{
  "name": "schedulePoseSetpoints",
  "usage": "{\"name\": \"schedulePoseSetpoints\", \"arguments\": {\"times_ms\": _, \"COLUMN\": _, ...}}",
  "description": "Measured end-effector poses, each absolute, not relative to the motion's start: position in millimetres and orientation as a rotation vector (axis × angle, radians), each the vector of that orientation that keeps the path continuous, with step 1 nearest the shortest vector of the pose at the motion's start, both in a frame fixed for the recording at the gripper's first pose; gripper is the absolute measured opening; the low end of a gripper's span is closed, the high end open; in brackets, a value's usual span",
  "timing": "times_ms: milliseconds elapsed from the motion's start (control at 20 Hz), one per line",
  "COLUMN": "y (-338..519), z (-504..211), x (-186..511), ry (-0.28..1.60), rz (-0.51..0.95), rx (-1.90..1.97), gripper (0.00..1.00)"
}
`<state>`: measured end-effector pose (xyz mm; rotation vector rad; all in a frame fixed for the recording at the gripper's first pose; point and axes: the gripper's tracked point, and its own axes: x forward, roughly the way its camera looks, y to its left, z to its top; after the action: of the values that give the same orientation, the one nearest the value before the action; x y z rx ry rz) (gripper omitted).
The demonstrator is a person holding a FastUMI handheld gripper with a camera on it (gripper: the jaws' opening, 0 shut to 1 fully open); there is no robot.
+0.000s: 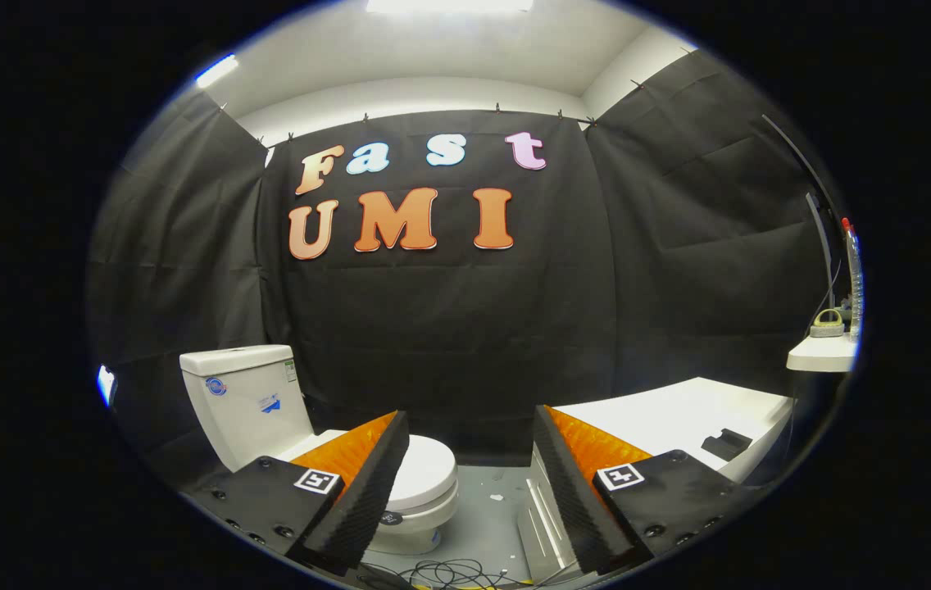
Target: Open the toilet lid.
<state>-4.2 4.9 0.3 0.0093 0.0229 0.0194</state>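
Observation:
A white toilet stands on the grey floor against the black cloth wall. Its tank [246, 401] rises behind the left finger, and its lid [426, 471] lies flat and closed over the bowl [416, 524]. The left finger [359, 483] hides part of the lid. My gripper [470, 430] is open, held above and well short of the toilet, with nothing between its fingers. The lid's front edge shows in the gap between the fingers, nearer the left one.
A white table [678, 418] with a small black item [725, 443] stands beyond the right finger. A small white shelf [822, 354] with a bottle [853, 279] sits higher to the right. Loose cables [441, 572] lie on the floor just below the fingers.

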Motion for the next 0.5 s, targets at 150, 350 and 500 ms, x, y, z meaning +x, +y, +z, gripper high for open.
{"name": "schedulePoseSetpoints", "arguments": {"times_ms": 150, "y": 6.0, "z": 0.3, "x": -4.7, "ry": 0.021, "rz": 0.023, "rx": 0.004, "gripper": 0.98}}
{"name": "schedulePoseSetpoints", "arguments": {"times_ms": 350, "y": 5.8, "z": -0.7, "x": -4.3, "ry": 0.025, "rz": 0.026, "rx": 0.008, "gripper": 0.98}}
{"name": "schedulePoseSetpoints", "arguments": {"times_ms": 500, "y": 6.0, "z": 0.6, "x": -3.8, "ry": 0.020, "rz": 0.028, "rx": 0.009, "gripper": 0.98}}
